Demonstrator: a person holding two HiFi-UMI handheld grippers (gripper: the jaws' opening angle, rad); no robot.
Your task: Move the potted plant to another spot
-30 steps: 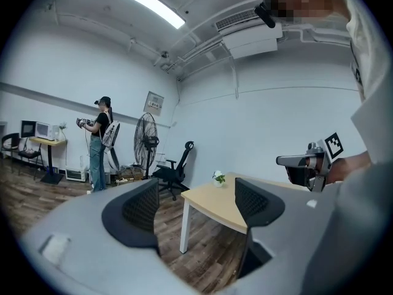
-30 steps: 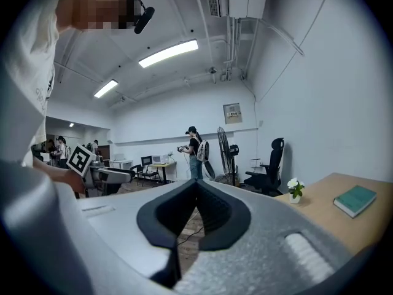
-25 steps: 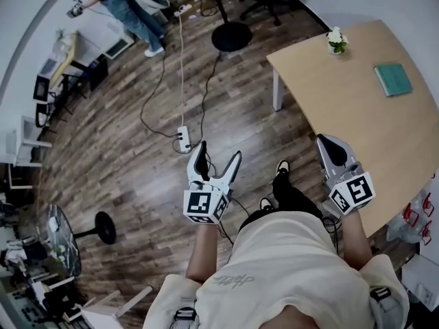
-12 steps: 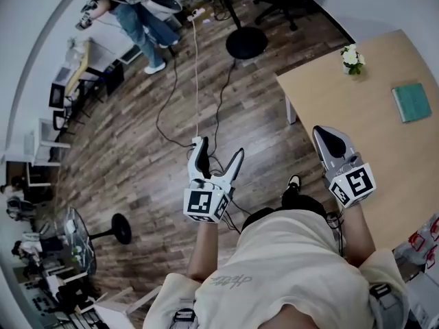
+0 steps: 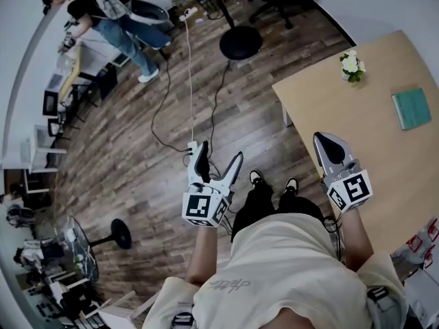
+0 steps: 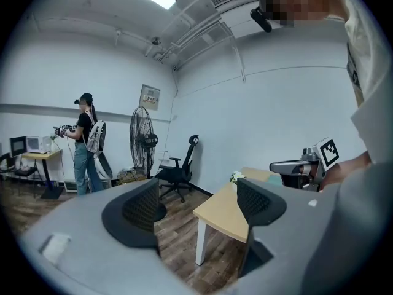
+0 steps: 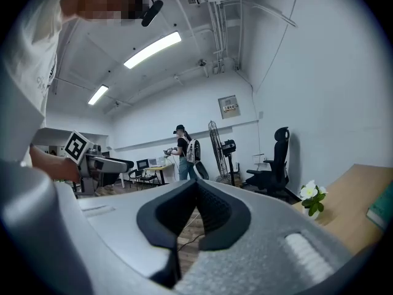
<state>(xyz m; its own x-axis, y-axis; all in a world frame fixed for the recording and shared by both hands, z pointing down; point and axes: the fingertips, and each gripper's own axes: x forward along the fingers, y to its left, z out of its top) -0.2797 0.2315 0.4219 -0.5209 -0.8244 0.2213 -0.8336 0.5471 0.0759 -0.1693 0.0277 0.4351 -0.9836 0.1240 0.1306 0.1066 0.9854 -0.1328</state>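
Nearest the camera, the person's pale shirt fills the bottom of the head view and two dark shoes (image 5: 255, 177) stand on the wood floor (image 5: 123, 156), the lower body being cut off by the frame. The left gripper (image 5: 218, 153) hangs over that floor with its jaws spread wide and nothing between them; its own view shows only floor and a table leg in the gap (image 6: 199, 204). The right gripper (image 5: 329, 148) is held over the near edge of the light wooden table (image 5: 343, 118), its jaws pressed together on nothing, the dark pads meeting (image 7: 195, 208). Farther along the table a teal book (image 5: 411, 108) lies flat, cut off by the frame edge in the right gripper view. Well apart from both grippers, the potted plant (image 5: 351, 65) stands upright by the table's far corner, its long axis vertical and white flowers pointing up; the pot itself is too small and leaf-covered to make out, and the left gripper view shows the plant (image 6: 236, 177) only as a pale speck. Beyond are a black office chair (image 7: 273, 165), a standing fan (image 6: 141, 143) and a person with a backpack (image 5: 110, 9) by the far desks
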